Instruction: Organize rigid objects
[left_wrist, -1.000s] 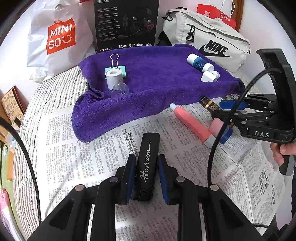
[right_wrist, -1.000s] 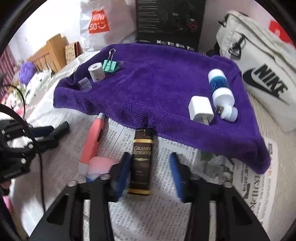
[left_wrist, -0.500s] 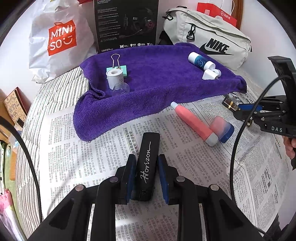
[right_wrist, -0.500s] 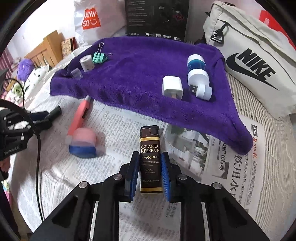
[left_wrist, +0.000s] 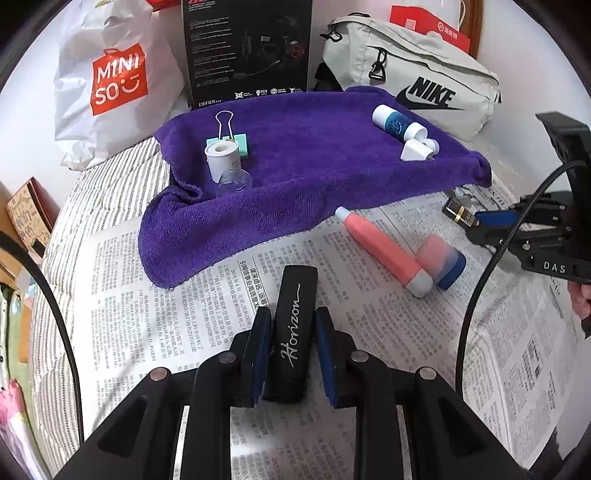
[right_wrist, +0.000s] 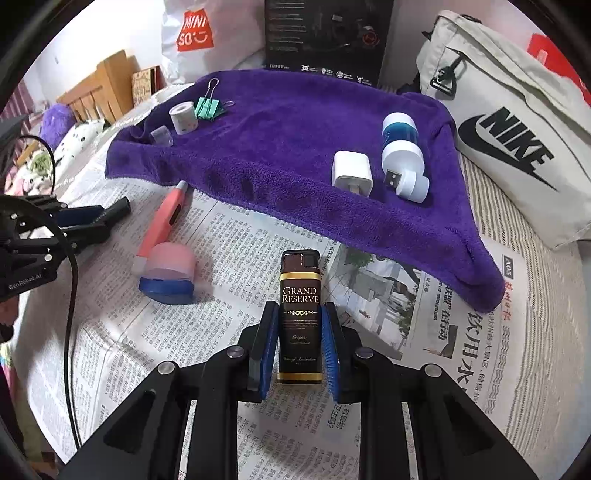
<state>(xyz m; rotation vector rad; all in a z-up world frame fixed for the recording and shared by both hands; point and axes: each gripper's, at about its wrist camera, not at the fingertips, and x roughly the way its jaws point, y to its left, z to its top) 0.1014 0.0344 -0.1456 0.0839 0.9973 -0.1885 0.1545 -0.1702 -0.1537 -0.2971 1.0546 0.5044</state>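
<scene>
My left gripper (left_wrist: 291, 328) is shut on a black "Horizon" lighter (left_wrist: 293, 332), held just above the newspaper. My right gripper (right_wrist: 299, 332) is shut on a brown "Grand Reserve" lighter (right_wrist: 300, 317), lifted above the newspaper in front of the purple towel (right_wrist: 295, 133). On the towel lie a green binder clip (right_wrist: 208, 107), a white tape roll (right_wrist: 183, 117), a clear cap (right_wrist: 161, 136), a white charger (right_wrist: 351, 171), a USB plug (right_wrist: 408, 182) and a blue-white bottle (right_wrist: 400, 136). A pink thermometer (right_wrist: 162, 221) and a pink-blue case (right_wrist: 168, 271) lie on the newspaper.
A white Nike bag (right_wrist: 509, 122) lies right of the towel. A black box (left_wrist: 247, 51) and a Miniso bag (left_wrist: 114, 77) stand behind it. Newspaper (left_wrist: 147, 314) covers the striped bed. The other gripper shows at the left edge of the right wrist view (right_wrist: 88, 218).
My right gripper closed on the brown lighter, lifted it and drew back to the right of the thermometer. My left gripper kept hold of the black lighter and barely moved.
</scene>
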